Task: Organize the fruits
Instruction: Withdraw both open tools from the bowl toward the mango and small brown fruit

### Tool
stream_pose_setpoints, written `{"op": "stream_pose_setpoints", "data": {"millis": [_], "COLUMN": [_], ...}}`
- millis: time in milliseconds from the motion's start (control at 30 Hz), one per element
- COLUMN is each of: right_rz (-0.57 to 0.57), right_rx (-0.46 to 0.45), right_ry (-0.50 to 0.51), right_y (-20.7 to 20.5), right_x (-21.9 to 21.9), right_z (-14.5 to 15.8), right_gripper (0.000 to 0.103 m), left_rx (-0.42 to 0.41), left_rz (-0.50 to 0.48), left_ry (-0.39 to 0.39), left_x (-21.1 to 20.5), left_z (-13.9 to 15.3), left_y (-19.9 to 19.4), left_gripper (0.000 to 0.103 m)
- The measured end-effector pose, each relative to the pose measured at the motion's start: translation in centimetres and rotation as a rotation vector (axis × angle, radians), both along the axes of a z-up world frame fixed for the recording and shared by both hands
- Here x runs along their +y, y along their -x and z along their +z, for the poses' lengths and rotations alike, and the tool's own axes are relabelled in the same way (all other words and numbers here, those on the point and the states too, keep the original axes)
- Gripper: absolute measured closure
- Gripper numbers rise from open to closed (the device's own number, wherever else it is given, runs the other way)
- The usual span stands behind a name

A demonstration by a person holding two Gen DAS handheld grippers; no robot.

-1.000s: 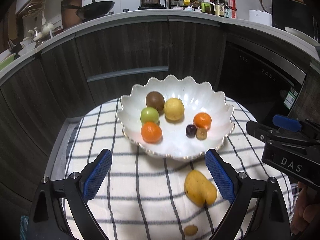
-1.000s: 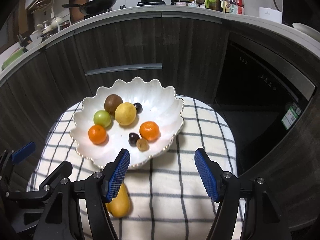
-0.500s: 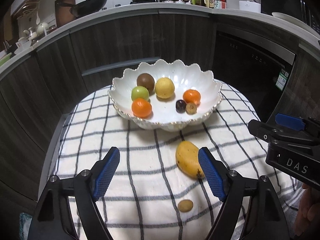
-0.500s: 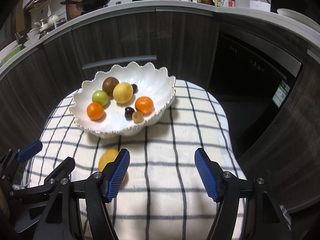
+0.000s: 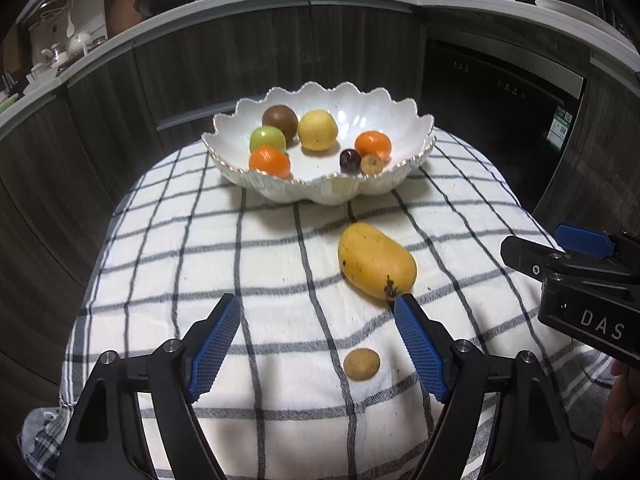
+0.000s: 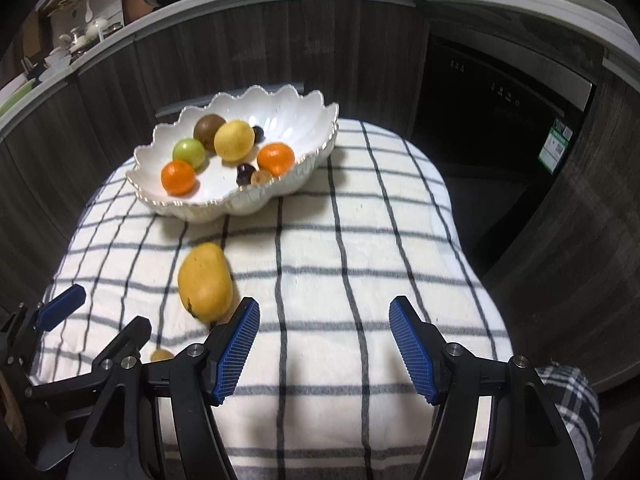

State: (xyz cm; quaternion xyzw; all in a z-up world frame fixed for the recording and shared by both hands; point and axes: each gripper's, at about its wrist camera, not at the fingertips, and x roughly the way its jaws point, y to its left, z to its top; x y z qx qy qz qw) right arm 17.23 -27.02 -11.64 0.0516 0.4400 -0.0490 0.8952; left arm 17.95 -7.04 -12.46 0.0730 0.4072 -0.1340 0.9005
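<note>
nearby, both tongs gape empty over checked cloth; left narrowing beside smooth mango.

Both hand-held black plastic left gripper and right gripper carry ribbed blue pads — silver screws at the joints. White letters "DAS" mark one housing.

A yellow mango lies on its side on the checked cloth, a small brown fruit nearer, other fruits in a scalloped white bowl.

On the tabletop the mango lies before the bowl, the small fruit nearer still.
</note>
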Motion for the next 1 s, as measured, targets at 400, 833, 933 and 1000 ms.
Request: {"op": "stream_pose_setpoints", "data": {"millis": [400,833,933,1000], "right_rz": [0.001,0.000,0.000,0.000], "right_rx": [0.034,0.045,0.046,0.046], "right_ry": [-0.014,-0.023,-0.023,-0.022], "right_y": [0.3,0.0,0.1,0.1], "right_x": [-0.4,-0.6,-0.6,-0.6], "right_z": [-1.5,-2.2,-2.3,-2.3], "right_gripper": [0.035,0.035,0.035,0.035], "left_rx": [0.053,0.097,0.105,0.112], "left_rz": [-0.031,-0.050,-0.054,-0.056], "left_ry": [-0.003,0.015,0.015,0.009], "left_x": [-0.9,-1.3,-1.3,-1.5], "left_z": [-2.2,-3.7,-4.0,-4.2], "left_y": [0.8,1.1,1.1,1.1], "left_gripper": [0.049,0.065,0.071,0.074]}}
